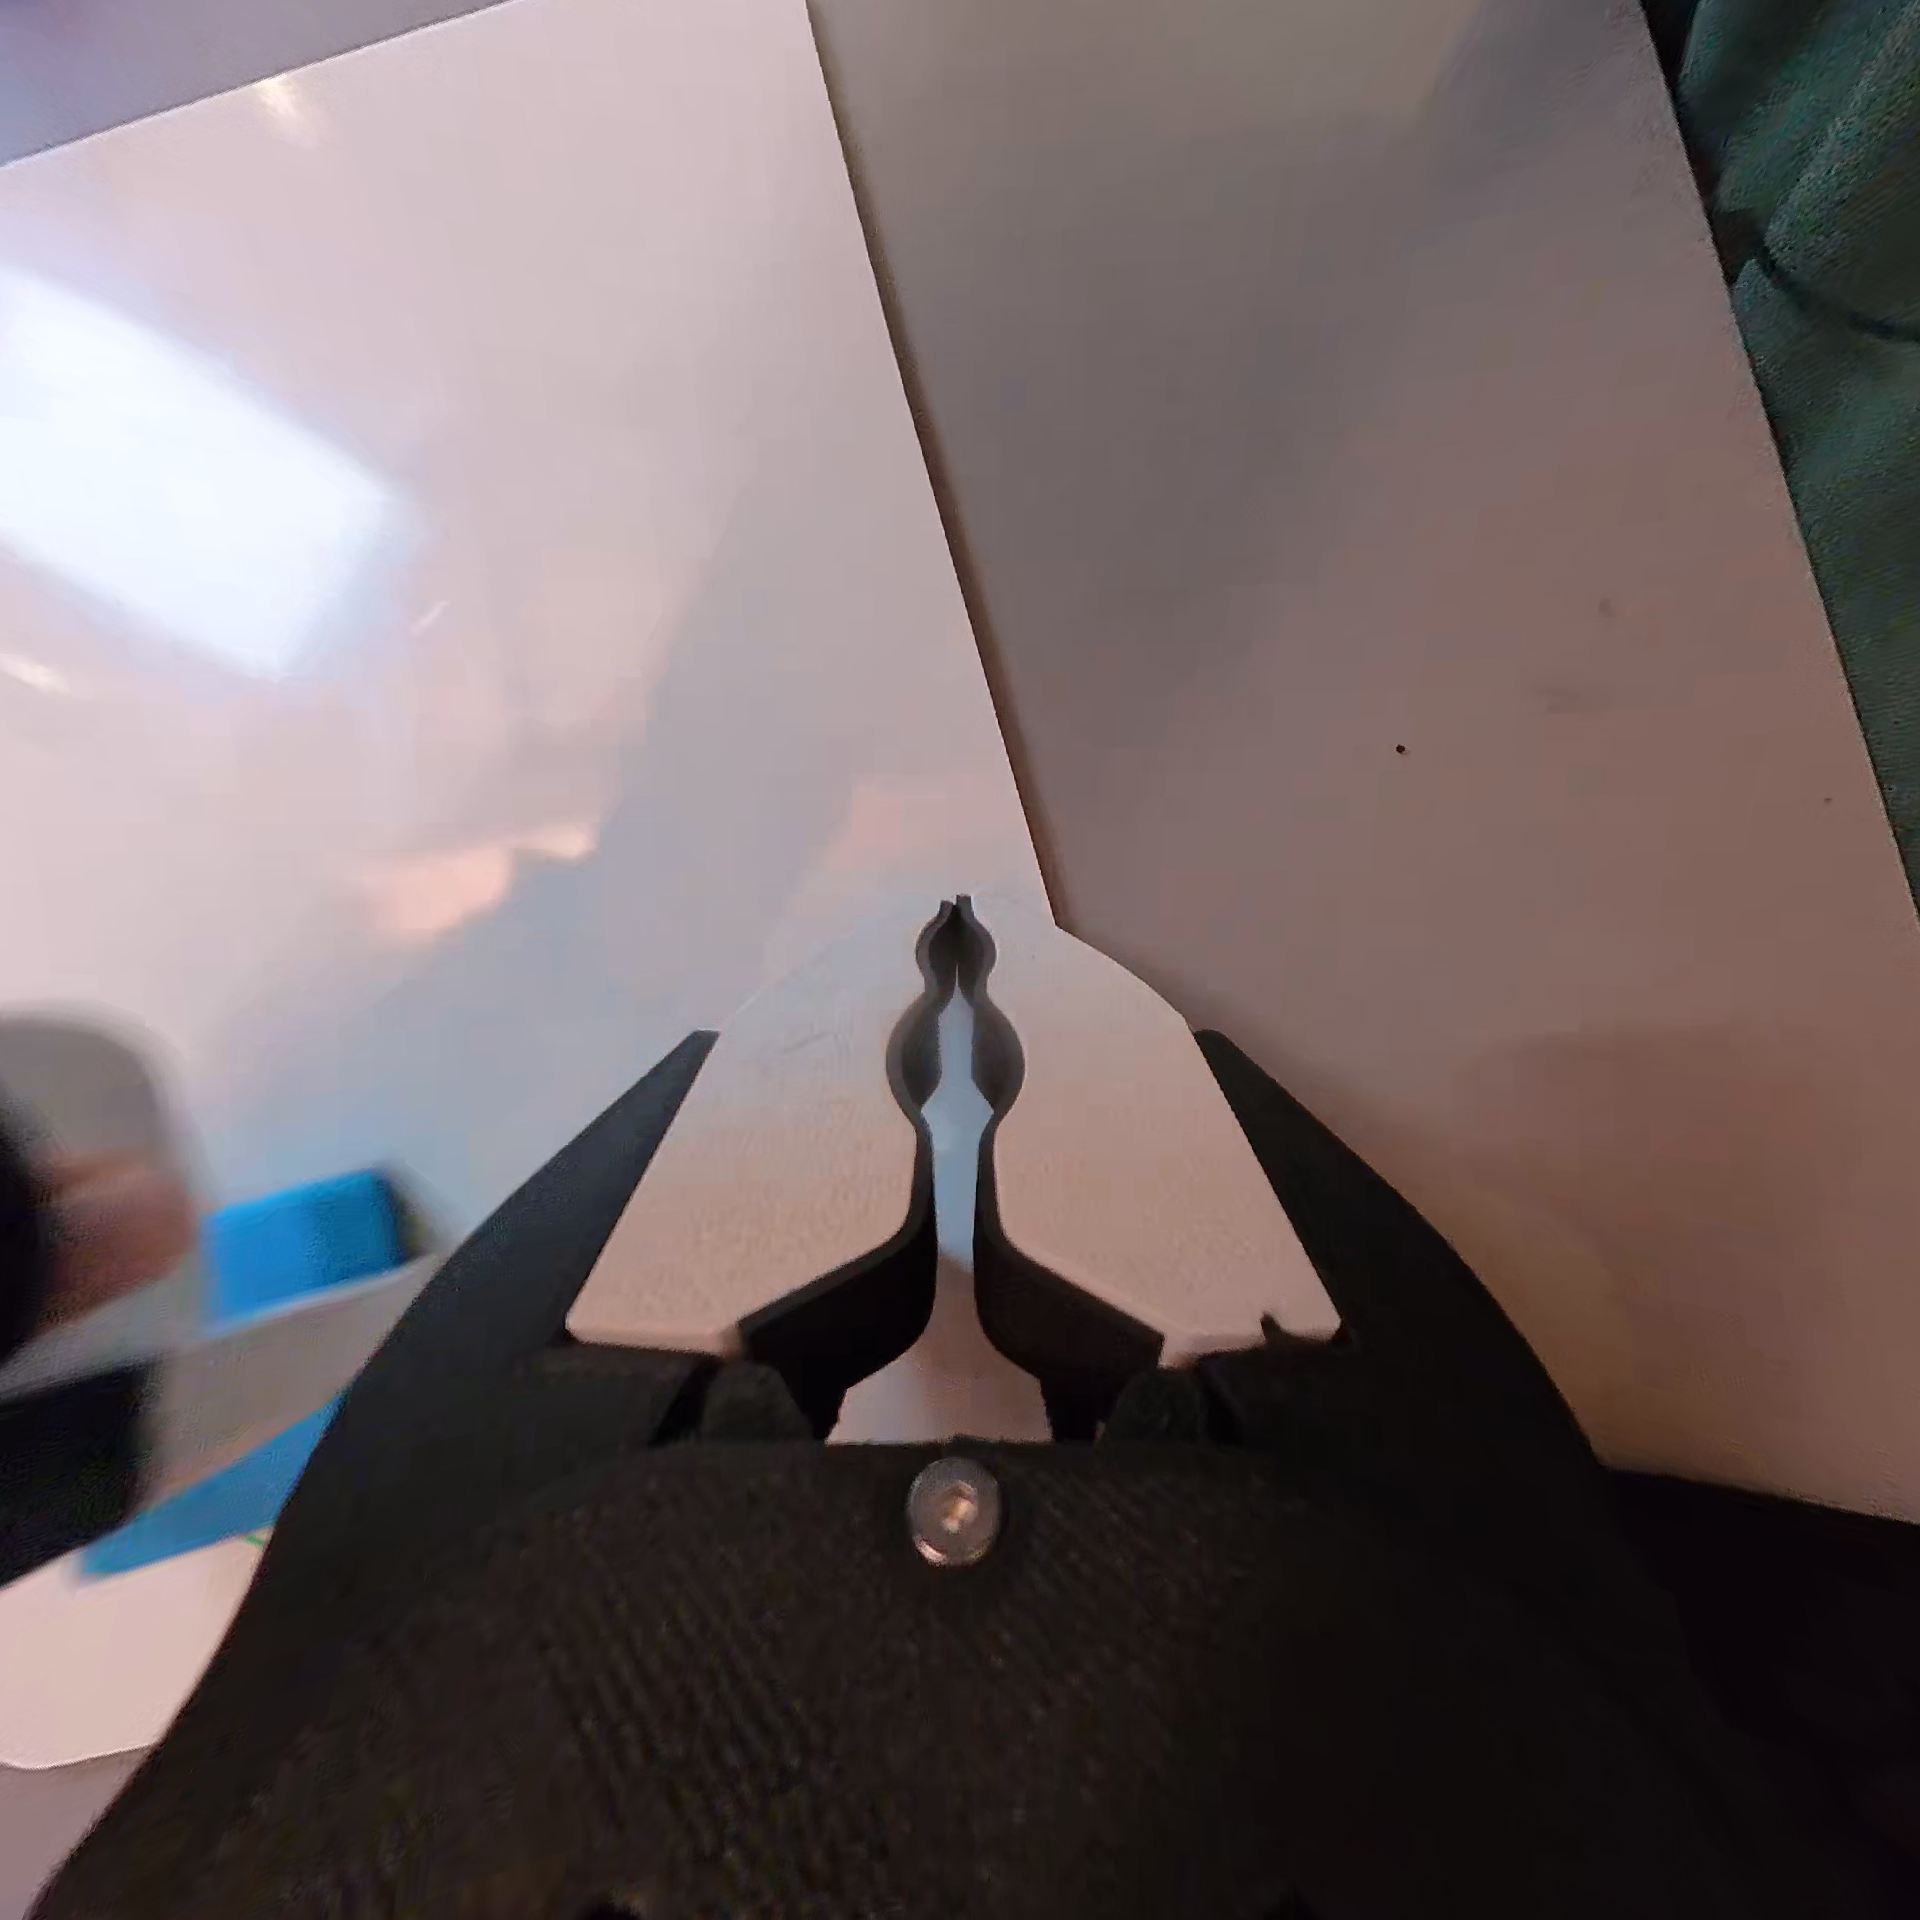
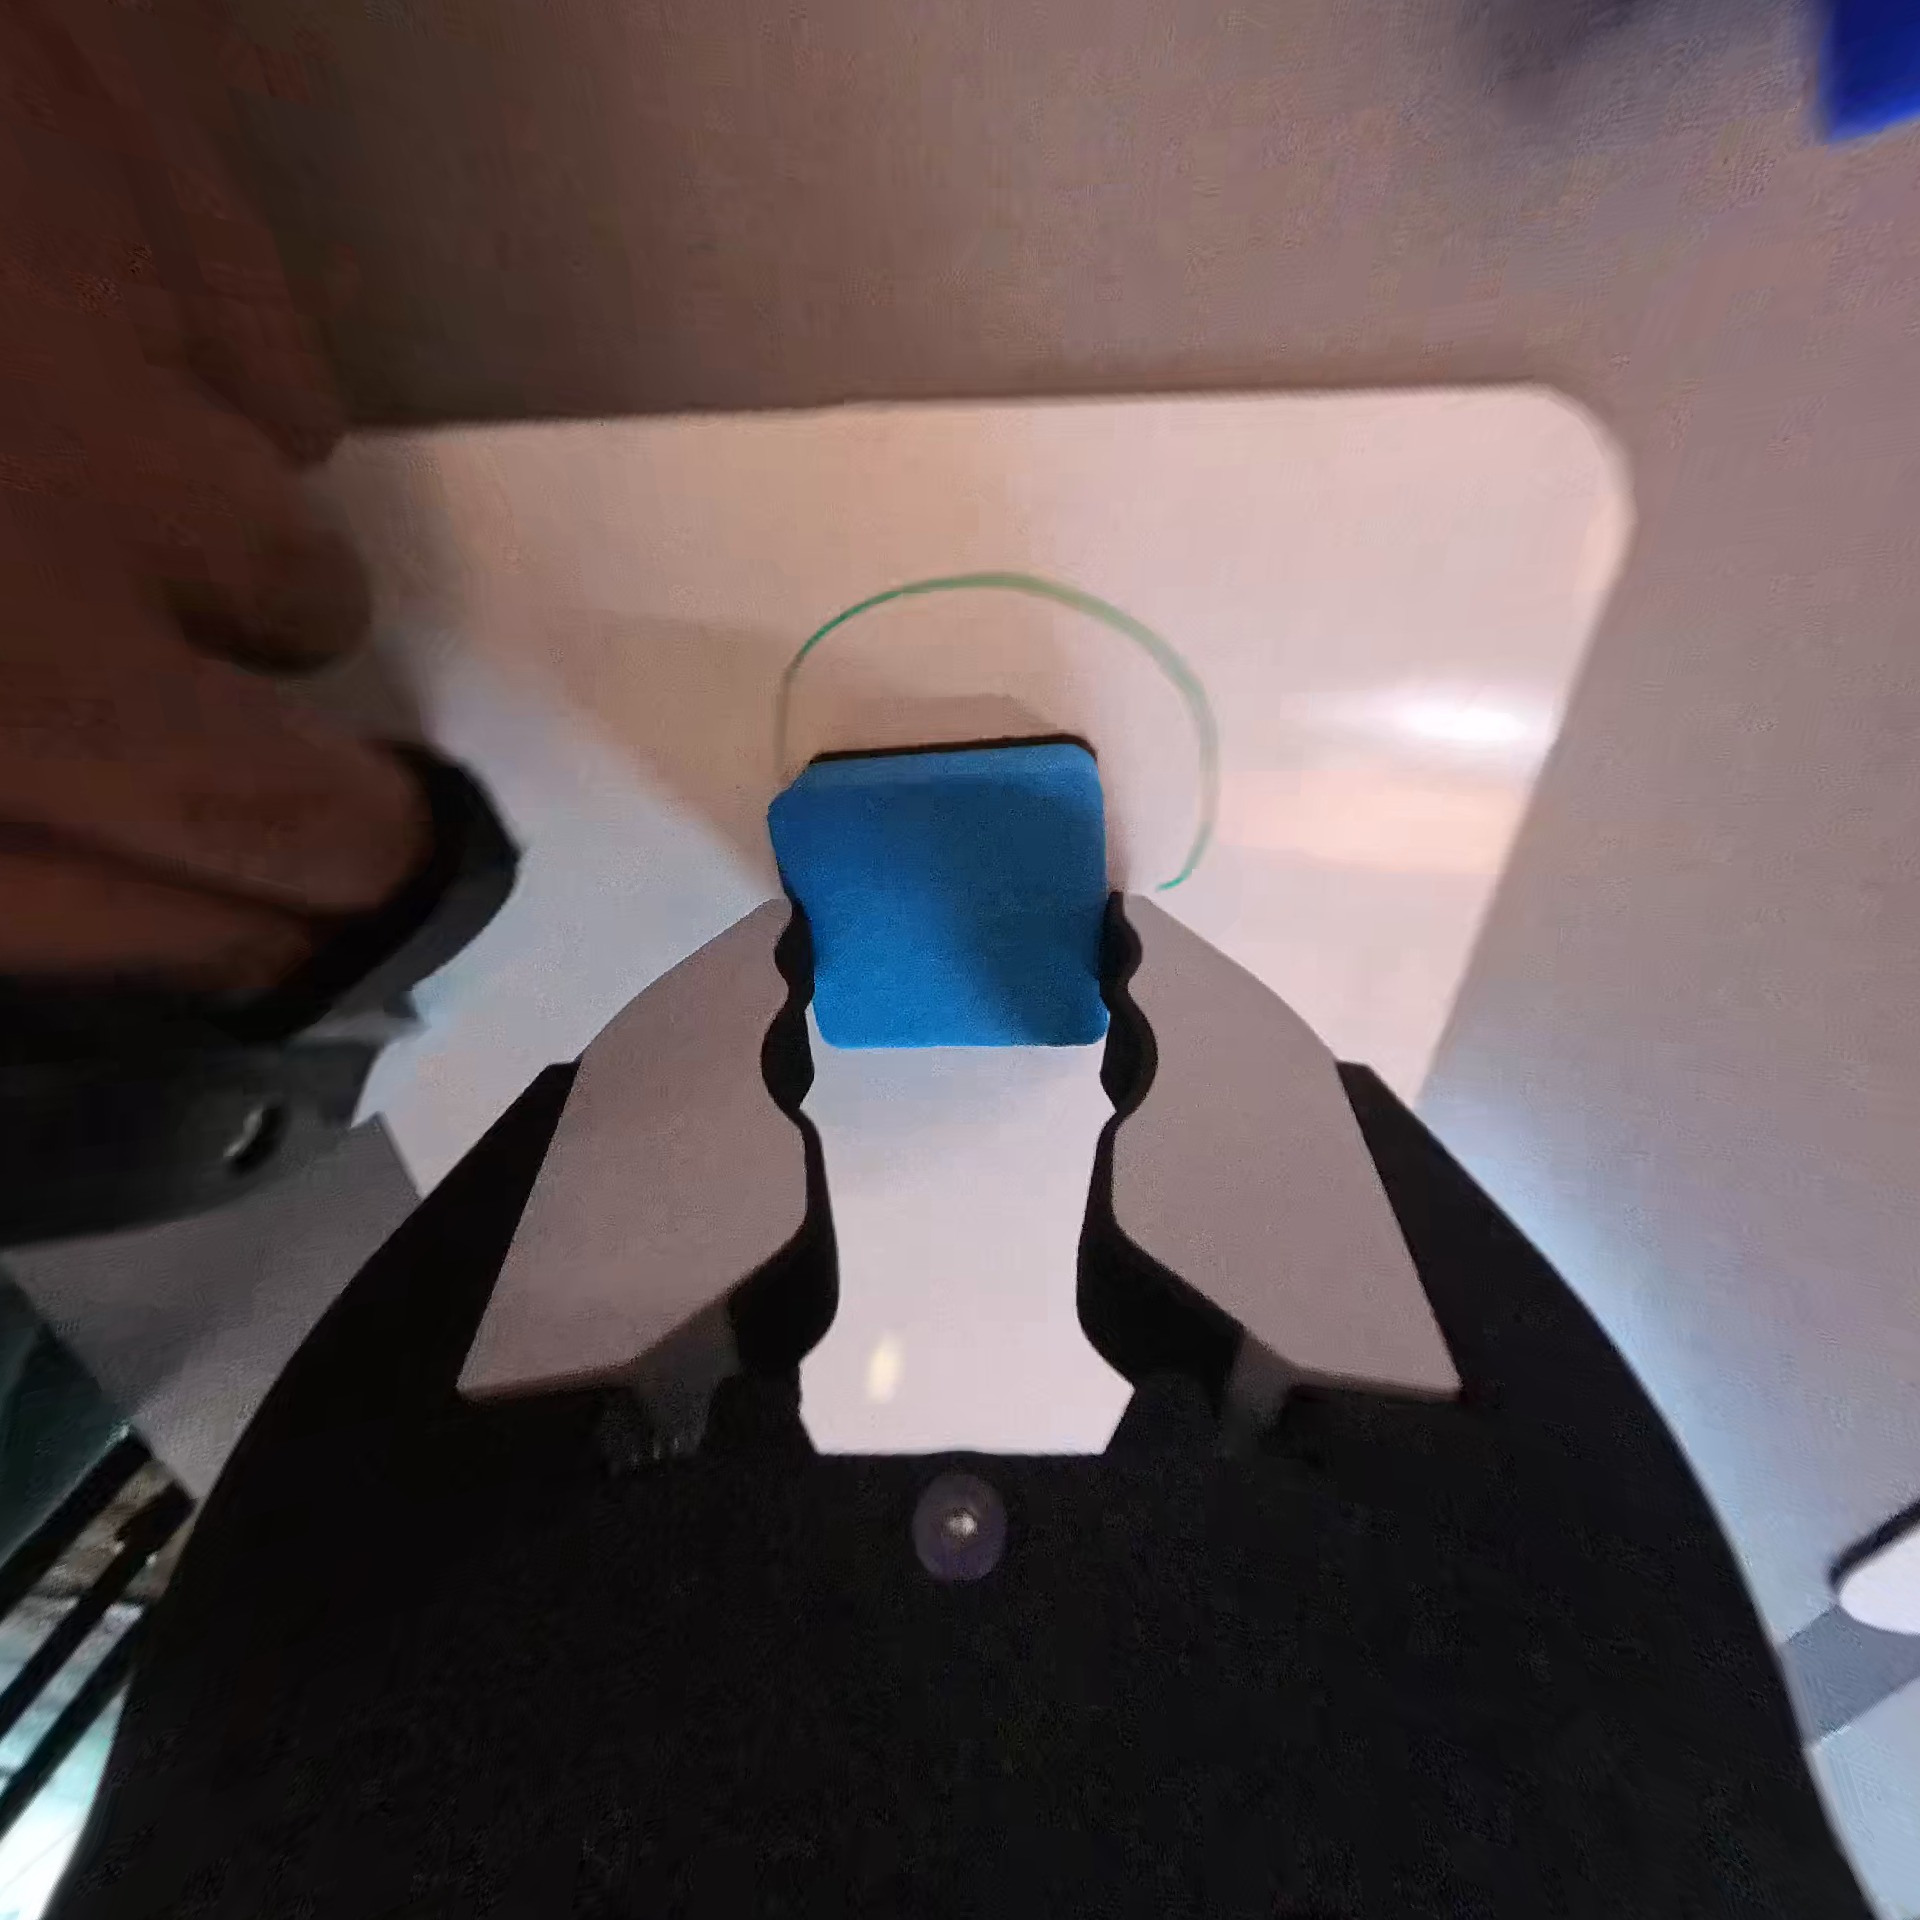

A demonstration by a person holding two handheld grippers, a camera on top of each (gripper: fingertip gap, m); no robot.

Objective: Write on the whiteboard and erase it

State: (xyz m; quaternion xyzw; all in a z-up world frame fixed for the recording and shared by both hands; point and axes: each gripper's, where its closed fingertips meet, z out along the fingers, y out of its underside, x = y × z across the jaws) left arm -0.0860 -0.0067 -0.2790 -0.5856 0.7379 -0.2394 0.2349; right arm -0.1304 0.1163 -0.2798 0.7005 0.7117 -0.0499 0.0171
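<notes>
The glossy whiteboard (image 1: 468,416) lies flat on a pale table (image 1: 1351,468). My left gripper (image 1: 956,914) is shut and empty, its tips at the board's near rounded corner. In the right wrist view my right gripper (image 2: 951,920) is shut on a blue eraser (image 2: 935,883) that rests on the whiteboard (image 2: 1351,540). A thin green curved line (image 2: 997,580) arcs around the eraser's far side. The eraser (image 1: 301,1236) also shows blurred at the lower left of the left wrist view. The left gripper (image 2: 447,873) and a hand (image 2: 187,727) show at the left.
Green fabric (image 1: 1829,260) lies past the table's right edge. A blurred blue thing (image 2: 1870,62) is at the far right corner. A white and grey object (image 2: 1870,1600) sits at the near right. The table (image 2: 935,208) extends beyond the board.
</notes>
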